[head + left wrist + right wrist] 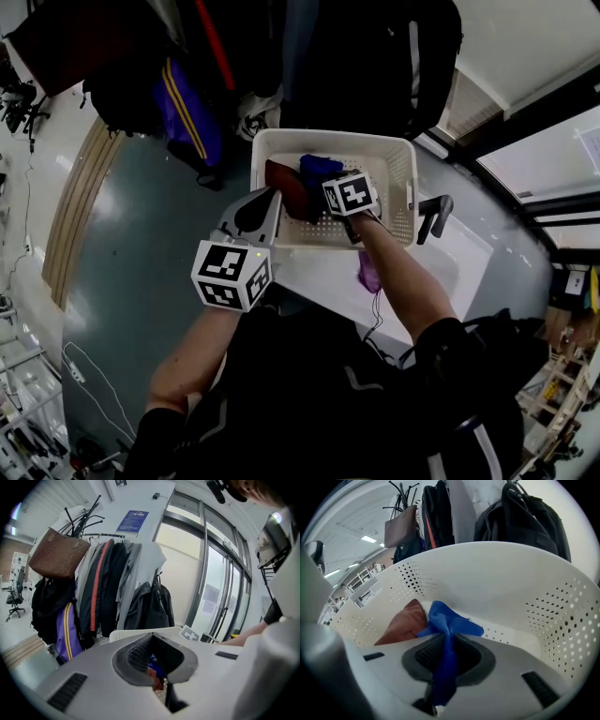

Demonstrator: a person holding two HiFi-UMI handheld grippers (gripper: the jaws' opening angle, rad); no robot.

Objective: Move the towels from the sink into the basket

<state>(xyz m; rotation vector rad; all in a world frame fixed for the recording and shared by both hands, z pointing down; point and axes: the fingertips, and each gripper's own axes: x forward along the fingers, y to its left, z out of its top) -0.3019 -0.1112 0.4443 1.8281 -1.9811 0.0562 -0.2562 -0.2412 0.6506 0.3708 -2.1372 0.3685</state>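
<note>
Two printed surfaces show, and neither can be read. The blue wall poster (131,521) beside the coat rack (83,515) carries white print too small to make out, and the cubes on my grippers bear only black-and-white square markers (231,272).

My right gripper (446,638) is down inside the white perforated plastic basket (511,588), its pads pressed together on the blue cloth towel (449,620). That towel runs as a narrow strip along the slit between the pads, its long axis in line with the gripper. Its bunched free end points at the basket's far wall, just beside the red-brown towel (399,626) lying in the basket.

My left gripper (152,637) hangs outside the basket's near wall, tips closed together, holding nothing. One purple towel (368,274) lies in the white sink (450,267), under my right forearm (403,272).
</note>
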